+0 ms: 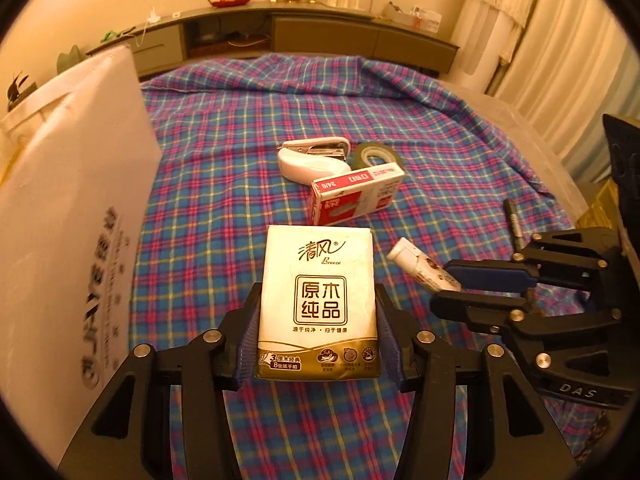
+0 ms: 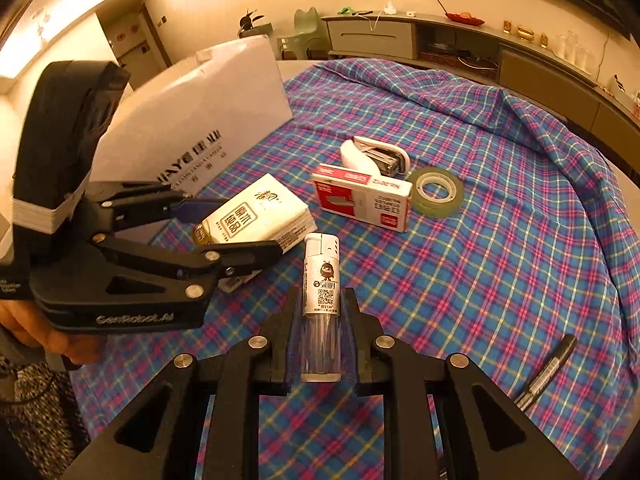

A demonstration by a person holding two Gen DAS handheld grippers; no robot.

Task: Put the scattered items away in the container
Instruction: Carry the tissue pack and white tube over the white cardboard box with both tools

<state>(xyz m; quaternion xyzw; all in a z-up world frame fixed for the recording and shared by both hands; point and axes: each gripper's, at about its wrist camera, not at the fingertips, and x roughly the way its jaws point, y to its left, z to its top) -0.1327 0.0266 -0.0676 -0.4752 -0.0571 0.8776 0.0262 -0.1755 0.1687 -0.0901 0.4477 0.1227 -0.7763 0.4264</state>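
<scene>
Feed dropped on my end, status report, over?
Left gripper clamps tissue pack. Right gripper clamps lighter. White bag left, path clear.

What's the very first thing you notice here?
The bright blue-and-pink plaid cloth covering the table, then the tissue pack held between the left gripper's jaws near the tall white bag. Beside it, the right gripper clamps a small lighter.

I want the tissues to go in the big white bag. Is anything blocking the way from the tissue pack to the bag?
Nothing visible blocks it. The white-and-gold tissue pack sits between the left tongs, and only bare blue-and-pink plaid cloth lies between it and the tall white paper bag beside it.
</scene>
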